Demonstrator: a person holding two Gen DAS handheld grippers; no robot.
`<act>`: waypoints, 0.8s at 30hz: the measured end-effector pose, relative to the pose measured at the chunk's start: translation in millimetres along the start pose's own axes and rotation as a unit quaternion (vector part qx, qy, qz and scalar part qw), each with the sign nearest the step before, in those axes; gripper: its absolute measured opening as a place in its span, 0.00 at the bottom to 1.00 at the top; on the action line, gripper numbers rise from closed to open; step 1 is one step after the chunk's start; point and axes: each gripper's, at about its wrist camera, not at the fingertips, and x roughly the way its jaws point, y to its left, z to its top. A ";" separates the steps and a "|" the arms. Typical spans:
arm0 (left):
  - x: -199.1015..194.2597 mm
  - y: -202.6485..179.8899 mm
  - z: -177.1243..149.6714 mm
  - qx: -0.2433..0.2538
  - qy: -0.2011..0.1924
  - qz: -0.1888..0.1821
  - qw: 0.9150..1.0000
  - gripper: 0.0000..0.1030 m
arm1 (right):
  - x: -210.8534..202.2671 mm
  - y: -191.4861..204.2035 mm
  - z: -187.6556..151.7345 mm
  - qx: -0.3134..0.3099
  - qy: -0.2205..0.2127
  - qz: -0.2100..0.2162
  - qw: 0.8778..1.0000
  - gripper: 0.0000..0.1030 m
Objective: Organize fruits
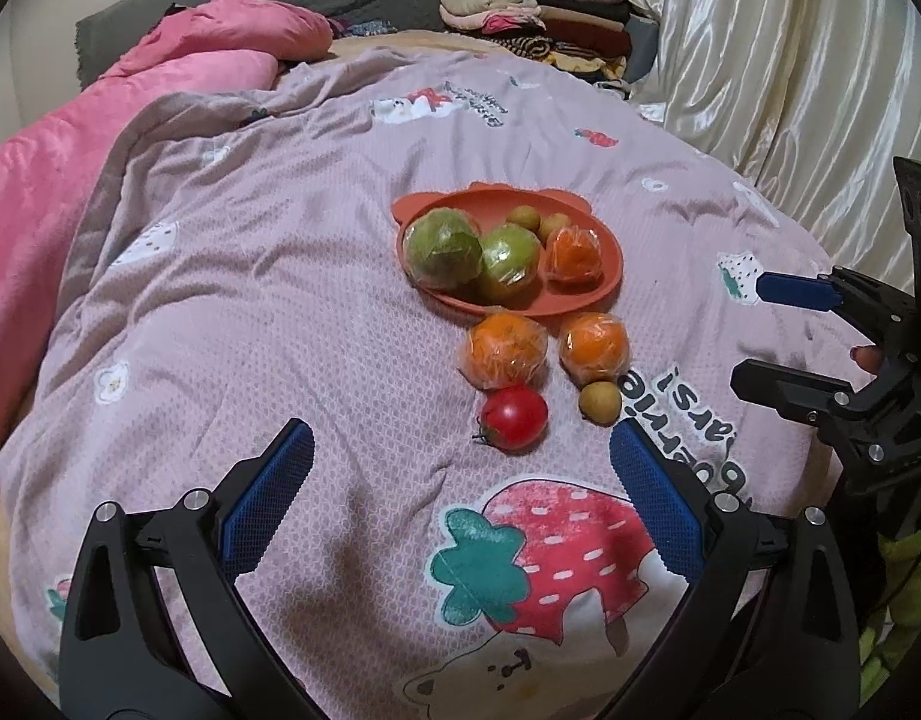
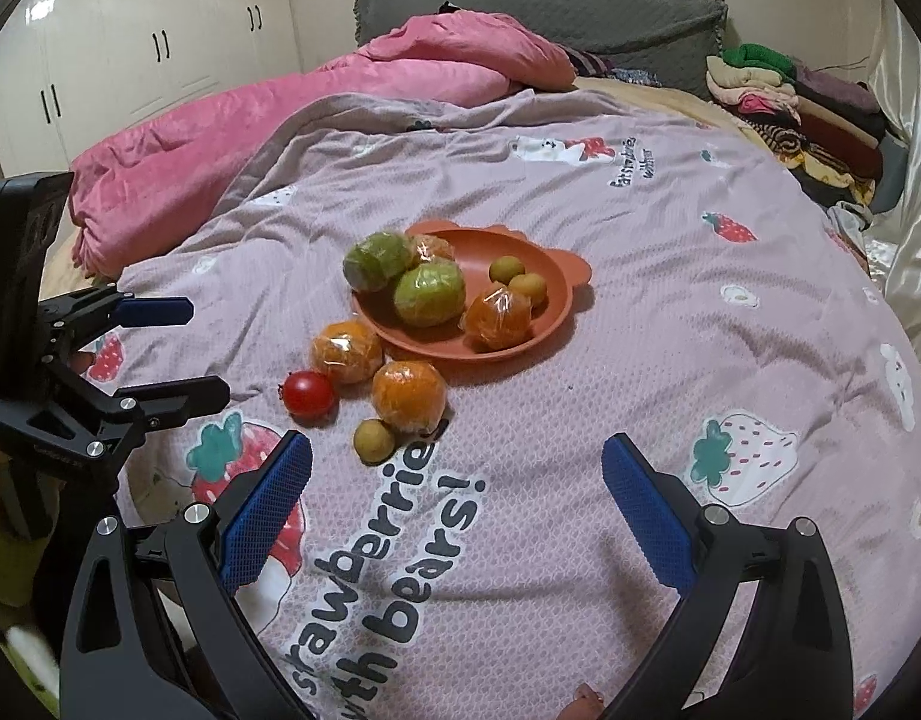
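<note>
An orange plate (image 1: 604, 291) (image 2: 556, 276) lies on the bed. It holds two wrapped green fruits (image 1: 443, 247) (image 2: 429, 293), wrapped oranges (image 1: 573, 254) (image 2: 498, 317) and two small yellow-green fruits (image 1: 523, 218) (image 2: 507, 269). On the blanket before it lie two wrapped oranges (image 1: 508, 349) (image 2: 346, 351), a red tomato (image 1: 514, 418) (image 2: 308, 394) and a small yellow-green fruit (image 1: 598, 402) (image 2: 374, 441). My left gripper (image 1: 460, 498) is open and empty, just short of the tomato. My right gripper (image 2: 457, 498) is open and empty, right of the small fruit.
A lilac strawberry-print blanket (image 1: 280, 312) (image 2: 670, 312) covers the bed. A pink duvet (image 1: 178, 78) (image 2: 316, 114) lies at the far left. Folded clothes (image 1: 538, 18) (image 2: 808, 114) are stacked at the far right, by a cream curtain (image 1: 790, 60).
</note>
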 end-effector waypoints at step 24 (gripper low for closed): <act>70.8 4.6 36.1 0.007 0.074 -0.079 0.994 0.48 | 49.2 -7.9 1.3 -0.004 0.031 0.025 0.999 0.72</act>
